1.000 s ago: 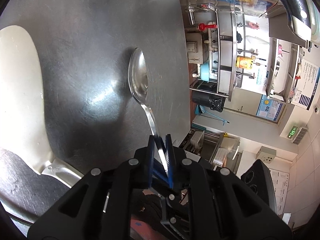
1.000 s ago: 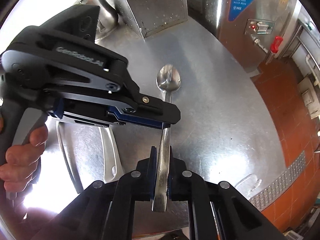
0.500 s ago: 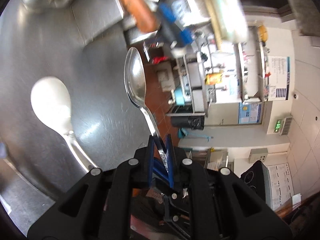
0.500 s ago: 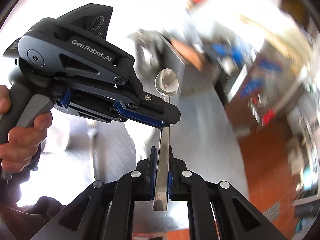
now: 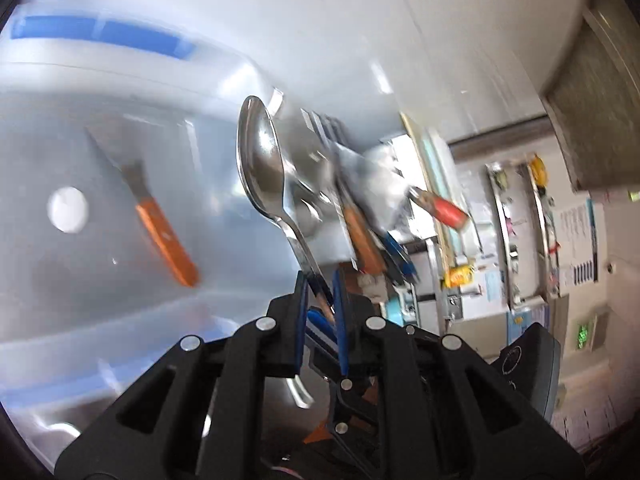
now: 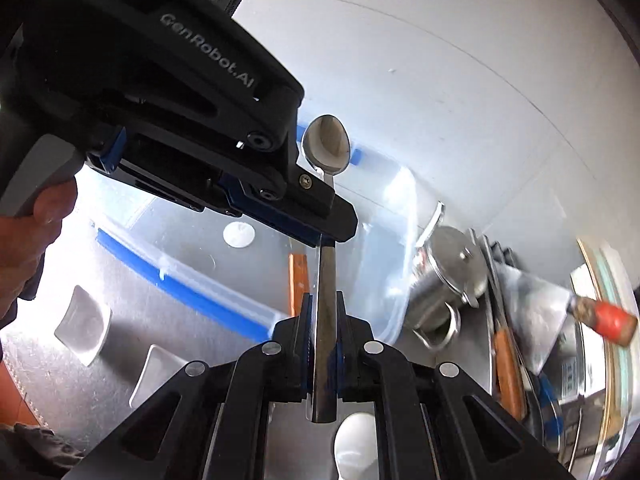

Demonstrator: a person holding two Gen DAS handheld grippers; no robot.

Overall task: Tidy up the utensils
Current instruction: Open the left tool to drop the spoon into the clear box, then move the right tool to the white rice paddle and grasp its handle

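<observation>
Both grippers are shut on the same steel spoon [image 5: 262, 168], held up in the air. My left gripper [image 5: 320, 284] pinches the neck of the handle. My right gripper [image 6: 323, 308] pinches the handle's end, and the spoon's bowl [image 6: 326, 144] shows above the left gripper's body [image 6: 180, 92]. Behind the spoon is a clear plastic bin with blue rim clips [image 6: 180, 280]. An orange-handled knife [image 5: 160, 224] lies inside the bin; it also shows in the right wrist view [image 6: 298, 280].
A steel lidded pot [image 6: 448, 276] stands right of the bin. Beside it are an orange-handled tool [image 6: 508, 364] and a cleaver with a red handle [image 6: 608, 320]. White spoon-like pieces [image 6: 84, 324] lie on the steel table at lower left. A white wall is behind.
Both grippers have lifted and tilted up with the spoon; the steel table dropped out of view and the clear bin with the orange knife came in behind the spoon.
</observation>
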